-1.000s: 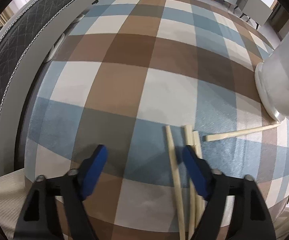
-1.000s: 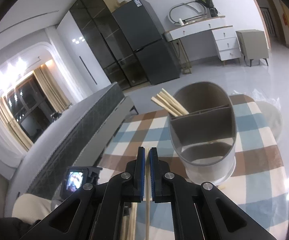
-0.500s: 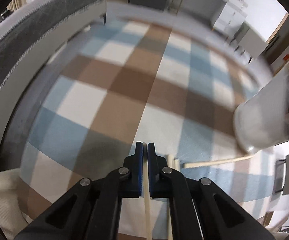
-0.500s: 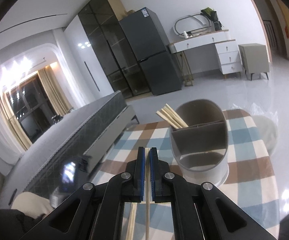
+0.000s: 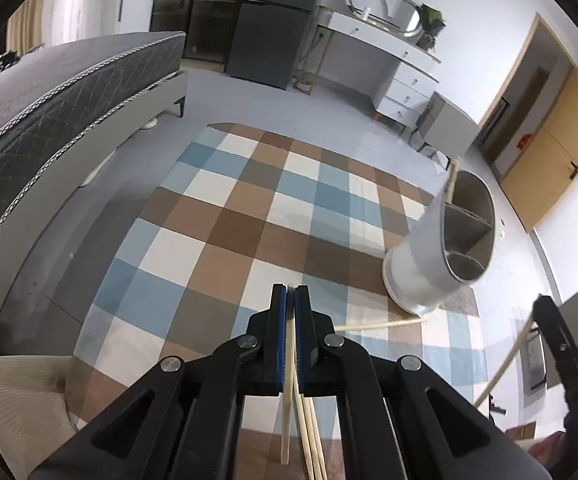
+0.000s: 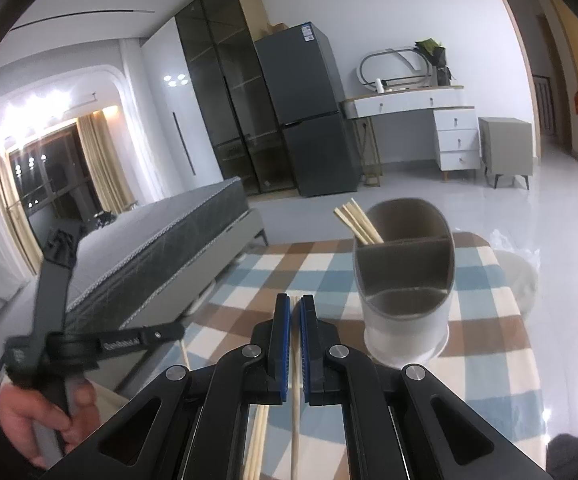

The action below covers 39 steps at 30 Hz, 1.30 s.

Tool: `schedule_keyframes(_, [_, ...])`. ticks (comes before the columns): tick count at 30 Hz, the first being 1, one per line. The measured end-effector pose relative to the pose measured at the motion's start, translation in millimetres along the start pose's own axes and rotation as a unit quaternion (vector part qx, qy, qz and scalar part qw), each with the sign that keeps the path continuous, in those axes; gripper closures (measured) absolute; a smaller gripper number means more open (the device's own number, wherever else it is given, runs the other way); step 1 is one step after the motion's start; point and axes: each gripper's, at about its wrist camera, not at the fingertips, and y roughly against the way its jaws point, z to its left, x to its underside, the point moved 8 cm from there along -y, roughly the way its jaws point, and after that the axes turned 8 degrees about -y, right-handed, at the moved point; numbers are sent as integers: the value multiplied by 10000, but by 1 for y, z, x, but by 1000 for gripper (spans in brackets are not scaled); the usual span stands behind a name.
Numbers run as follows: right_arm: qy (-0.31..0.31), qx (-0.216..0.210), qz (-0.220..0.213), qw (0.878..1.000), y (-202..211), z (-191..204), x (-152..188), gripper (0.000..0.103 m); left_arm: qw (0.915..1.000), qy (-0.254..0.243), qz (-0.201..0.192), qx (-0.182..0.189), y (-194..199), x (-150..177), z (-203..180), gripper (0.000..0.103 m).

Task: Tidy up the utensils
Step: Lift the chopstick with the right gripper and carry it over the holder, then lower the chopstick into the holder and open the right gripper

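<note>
Cool indoor light, fisheye-warped edges

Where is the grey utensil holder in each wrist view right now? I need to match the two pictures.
Left wrist view: the utensil holder is at the right, leaning in the fisheye, beyond a loose chopstick on the cloth.
Right wrist view: the holder is right of centre, upright, with chopsticks in its back compartment.
Shared landmark: the white dresser against the far wall.

Checked cloth (image 5: 225, 236) on table, grey bed (image 6: 161, 240), dark fridge (image 6: 309, 116), white dresser (image 6: 429, 120), grey nightstand (image 6: 507, 148)
</note>
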Motion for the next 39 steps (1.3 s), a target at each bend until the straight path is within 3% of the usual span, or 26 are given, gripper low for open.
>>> schedule_keyframes(15, [-211,291,-24,9993,13,-11,9,99,9990,-193,289,297,12,-3,-14,103])
schedule_keyframes(22, [-297,320,-108,9990,11,-13,0,99,9973,-456,189,548,24,-16,-31,103])
schedule_keyframes(39, [-329,522,-460,9970,17,-37,-55,99,9889,-899,17,1184,46,-61,-91,103])
